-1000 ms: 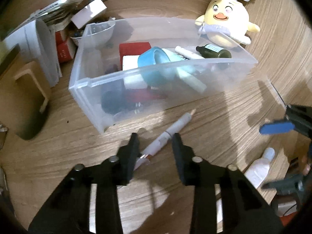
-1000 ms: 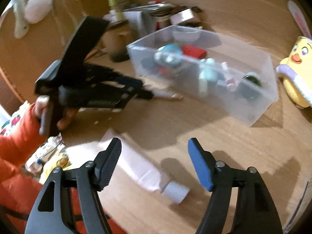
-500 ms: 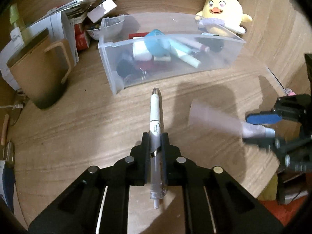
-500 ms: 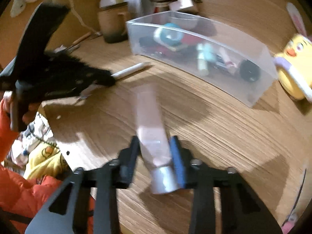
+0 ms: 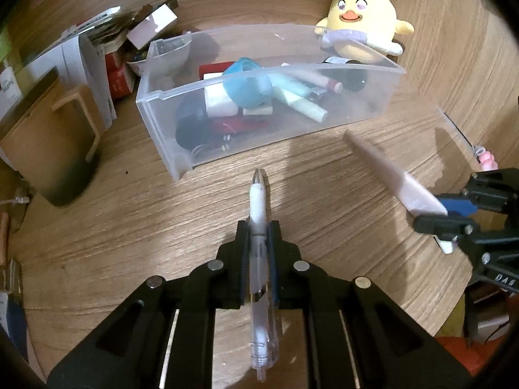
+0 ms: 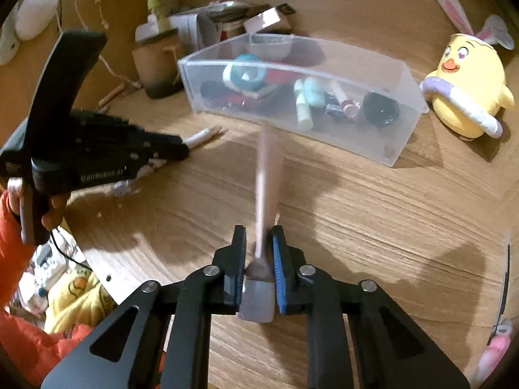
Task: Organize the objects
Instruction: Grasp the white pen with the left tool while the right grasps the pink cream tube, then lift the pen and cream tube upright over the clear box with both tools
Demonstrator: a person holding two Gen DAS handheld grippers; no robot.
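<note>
My left gripper [image 5: 258,227] is shut on a clear and white pen [image 5: 258,201] that points toward the clear plastic bin [image 5: 324,129], held above the wooden table. My right gripper [image 6: 258,236] is shut on a pale pink tube [image 6: 267,175], cap end between the fingers, flat end toward the bin [image 6: 356,142]. The tube [image 5: 389,171] and right gripper [image 5: 451,214] also show at the right of the left wrist view. The left gripper [image 6: 181,150] with the pen [image 6: 202,136] shows at the left of the right wrist view. The bin holds several small items.
A yellow chick plush [image 5: 363,26] sits behind the bin's right end. A tan mug [image 5: 55,142] and a pile of boxes and papers [image 5: 107,52] stand left of the bin. The table edge [image 6: 107,278] is at the lower left in the right wrist view.
Both grippers closed: the left on the pen, the right on the tube. Both lifted their objects off the table and now point them toward the bin.
</note>
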